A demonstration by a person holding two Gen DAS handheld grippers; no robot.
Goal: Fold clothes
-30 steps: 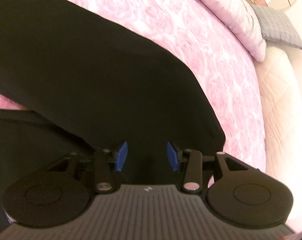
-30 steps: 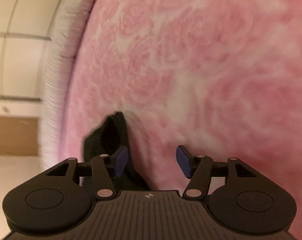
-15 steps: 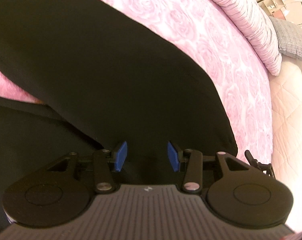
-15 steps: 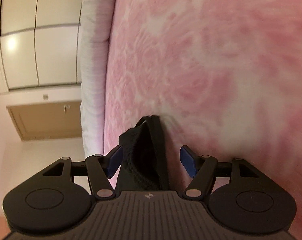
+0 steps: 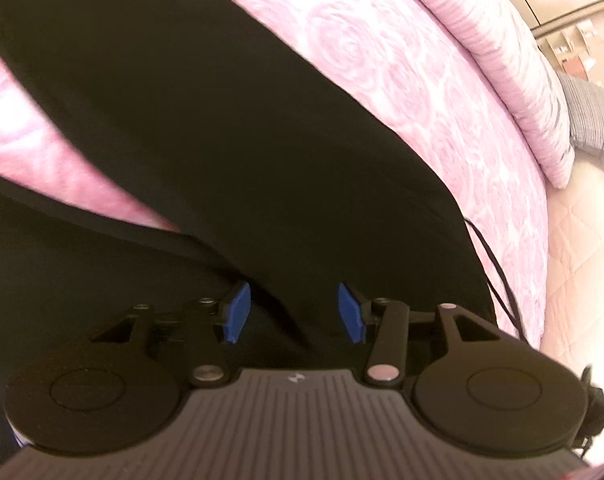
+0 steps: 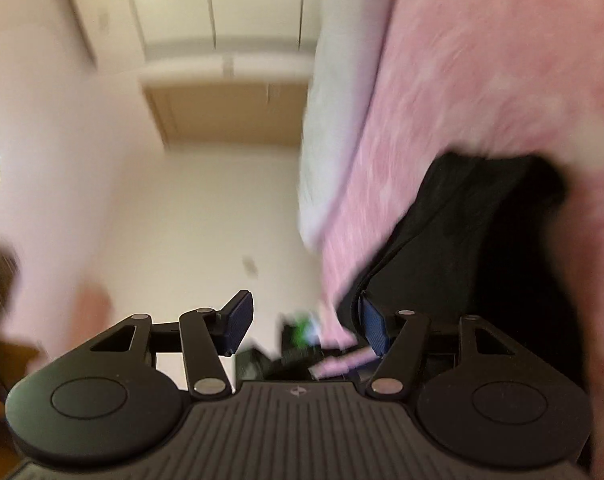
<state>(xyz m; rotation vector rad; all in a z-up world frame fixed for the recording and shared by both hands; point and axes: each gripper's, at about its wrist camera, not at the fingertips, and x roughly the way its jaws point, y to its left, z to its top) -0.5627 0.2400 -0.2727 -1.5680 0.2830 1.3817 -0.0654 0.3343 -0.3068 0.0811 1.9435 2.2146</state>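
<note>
pink bedspread (image 5: 442, 92), 1 black garment (image 5: 222, 140), 2 pillows

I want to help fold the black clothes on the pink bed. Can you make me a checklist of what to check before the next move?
1. Left gripper open: ok, blue pads apart over the cloth, jaws just opening.
2. Black garment lying flat on the pink rose bedspread: ok in the left view, one layer overlaps another.
3. Right gripper open: ok, nothing pinched, jaws just closing a little.
4. Right gripper lined up on the garment's edge: not ok, cloth sits off to its right.
5. Right view sharp: not ok, blurred.
6. Thin black cord clear of the fold: cannot tell.
</note>
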